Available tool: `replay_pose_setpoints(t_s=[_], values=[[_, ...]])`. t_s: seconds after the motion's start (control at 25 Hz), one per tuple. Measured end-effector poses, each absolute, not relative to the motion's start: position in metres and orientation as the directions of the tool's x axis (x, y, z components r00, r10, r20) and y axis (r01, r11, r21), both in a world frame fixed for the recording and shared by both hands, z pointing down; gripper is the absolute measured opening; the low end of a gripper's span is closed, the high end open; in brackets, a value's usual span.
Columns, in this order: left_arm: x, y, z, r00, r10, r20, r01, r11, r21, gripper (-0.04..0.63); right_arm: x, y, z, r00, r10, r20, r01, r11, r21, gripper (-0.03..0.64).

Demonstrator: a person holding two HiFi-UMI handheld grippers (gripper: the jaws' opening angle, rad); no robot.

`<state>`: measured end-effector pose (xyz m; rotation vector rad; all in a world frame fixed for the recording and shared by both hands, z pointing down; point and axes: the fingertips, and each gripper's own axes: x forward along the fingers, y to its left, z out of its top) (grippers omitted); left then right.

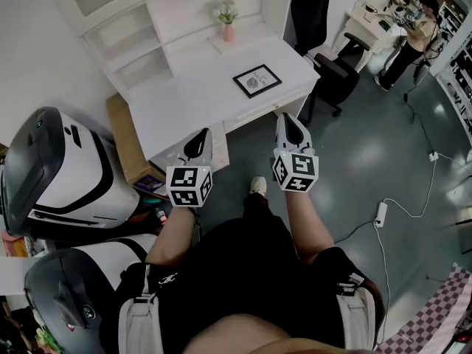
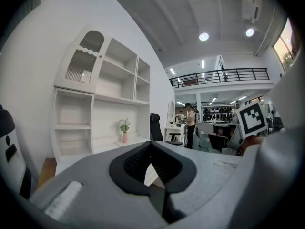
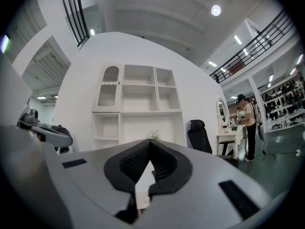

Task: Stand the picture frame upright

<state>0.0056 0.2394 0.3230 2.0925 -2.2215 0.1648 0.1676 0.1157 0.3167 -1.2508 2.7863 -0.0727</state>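
Observation:
A black picture frame (image 1: 257, 80) with a white print lies flat on the white desk (image 1: 192, 98), toward its right end. My left gripper (image 1: 198, 143) hovers at the desk's near edge, left of the frame, shut and empty. My right gripper (image 1: 292, 128) hangs just off the desk's near right corner, a little nearer than the frame, also shut with nothing in it. In the left gripper view the jaws (image 2: 151, 147) meet at their tips; the right gripper view shows its jaws (image 3: 150, 144) closed too. Neither gripper view shows the frame.
A small potted plant (image 1: 227, 17) stands at the back of the desk under white shelves (image 1: 129, 39). A black office chair (image 1: 324, 43) sits right of the desk. Large white-and-black machines (image 1: 55, 172) crowd the left. A person (image 1: 414, 28) stands far right. A power strip (image 1: 380, 214) and cable lie on the floor.

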Motion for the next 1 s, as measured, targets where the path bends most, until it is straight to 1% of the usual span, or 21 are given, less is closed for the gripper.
replay_pose_setpoints(t_s=[0.36,0.6,0.76,1.0], values=[[-0.038,0.116,0.328,-0.083,-0.987,0.135,-0.996,0.080,-0.029,0.015,0.124,-0.009,0.322,-0.681,-0.729,-0.075,-0.724,0.685,-0.078,0.000],[-0.055,0.030,0.307,-0.106,-0.988,0.115,-0.994,0.103,-0.031,0.015,0.104,-0.090,0.317,-0.701,-0.711,-0.055,-0.706,0.703,-0.089,0.000],[-0.061,-0.024,0.303,-0.098,-0.988,0.123,-0.995,0.095,-0.033,0.015,0.090,-0.139,0.322,-0.713,-0.700,-0.030,-0.695,0.713,-0.093,0.000],[-0.075,-0.078,0.309,-0.125,-0.983,0.138,-0.992,0.124,-0.014,0.015,0.077,-0.192,0.336,-0.734,-0.679,0.010,-0.677,0.731,-0.082,0.000]])
